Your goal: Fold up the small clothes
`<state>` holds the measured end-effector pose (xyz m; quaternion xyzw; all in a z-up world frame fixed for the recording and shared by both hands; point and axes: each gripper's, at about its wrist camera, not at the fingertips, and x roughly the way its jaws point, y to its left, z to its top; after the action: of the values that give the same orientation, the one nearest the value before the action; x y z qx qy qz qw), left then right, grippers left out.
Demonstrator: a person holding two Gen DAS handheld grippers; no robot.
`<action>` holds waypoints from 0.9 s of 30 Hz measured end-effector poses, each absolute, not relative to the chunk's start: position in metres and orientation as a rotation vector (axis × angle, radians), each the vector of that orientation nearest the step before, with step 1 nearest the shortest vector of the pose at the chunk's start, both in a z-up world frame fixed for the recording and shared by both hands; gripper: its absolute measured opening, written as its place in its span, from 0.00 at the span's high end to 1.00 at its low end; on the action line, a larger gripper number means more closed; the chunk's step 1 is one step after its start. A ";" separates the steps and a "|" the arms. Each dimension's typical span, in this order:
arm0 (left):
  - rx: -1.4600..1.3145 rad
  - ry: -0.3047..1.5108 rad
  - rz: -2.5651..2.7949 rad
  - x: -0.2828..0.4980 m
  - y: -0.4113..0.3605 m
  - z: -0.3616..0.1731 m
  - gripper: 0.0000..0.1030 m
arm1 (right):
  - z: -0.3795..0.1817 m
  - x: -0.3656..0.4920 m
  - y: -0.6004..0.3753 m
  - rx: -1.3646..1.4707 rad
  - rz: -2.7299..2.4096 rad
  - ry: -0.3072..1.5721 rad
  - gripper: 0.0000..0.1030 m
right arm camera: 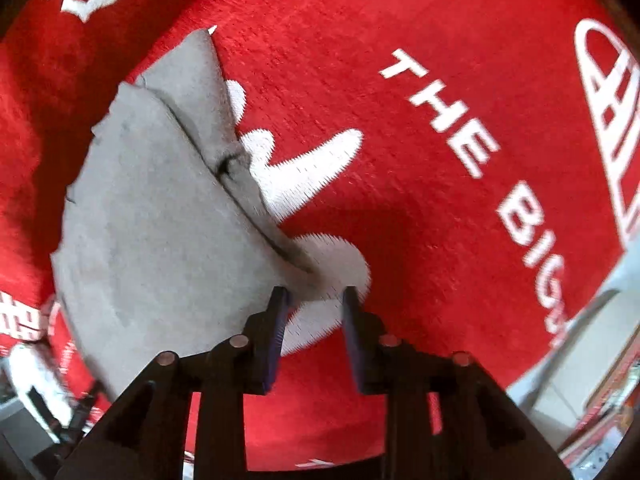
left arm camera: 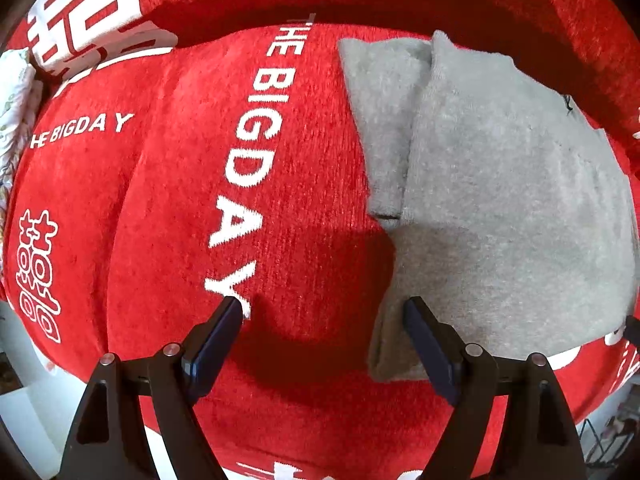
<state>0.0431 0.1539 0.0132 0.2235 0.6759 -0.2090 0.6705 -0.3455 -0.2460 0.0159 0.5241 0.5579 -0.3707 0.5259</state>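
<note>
A small grey garment (left arm camera: 500, 200) lies folded in layers on a red cloth with white lettering (left arm camera: 180, 200). My left gripper (left arm camera: 324, 308) is open and empty just above the cloth, its right finger (left arm camera: 424, 328) at the garment's near left corner. In the right wrist view the same grey garment (right arm camera: 152, 216) lies to the left. My right gripper (right arm camera: 316, 296) is open with its jaws partly apart, and its left finger (right arm camera: 278, 320) touches the garment's near right corner. Nothing is between its fingers.
The red cloth (right arm camera: 440, 240) covers the whole work surface and drapes over its edges. A white patterned fabric (left arm camera: 16, 100) shows at the far left. A wire rack (left arm camera: 608, 448) and shelves (right arm camera: 608, 408) lie beyond the cloth's edge.
</note>
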 end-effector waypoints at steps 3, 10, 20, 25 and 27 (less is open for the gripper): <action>0.478 1.528 -0.473 0.047 0.155 0.018 0.18 | 0.027 -0.336 -0.234 1.243 -0.849 1.324 0.69; 0.455 1.528 -0.491 0.060 0.154 0.023 0.18 | 0.041 -0.284 -0.205 1.176 -0.736 1.318 0.69; 0.417 1.544 -0.468 0.074 0.162 0.016 0.18 | 0.035 -0.206 -0.170 1.108 -0.608 1.339 0.67; 0.410 1.533 -0.461 0.080 0.165 0.016 0.00 | 0.036 -0.169 -0.158 1.061 -0.524 1.336 0.57; 0.418 1.533 -0.467 0.082 0.164 0.016 0.00 | 0.034 -0.153 -0.153 1.053 -0.490 1.331 0.57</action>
<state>0.0819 0.1641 0.0161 0.1857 0.6817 -0.2077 0.6765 -0.1527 -0.1534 0.0342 0.4606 0.5824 -0.2143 0.6346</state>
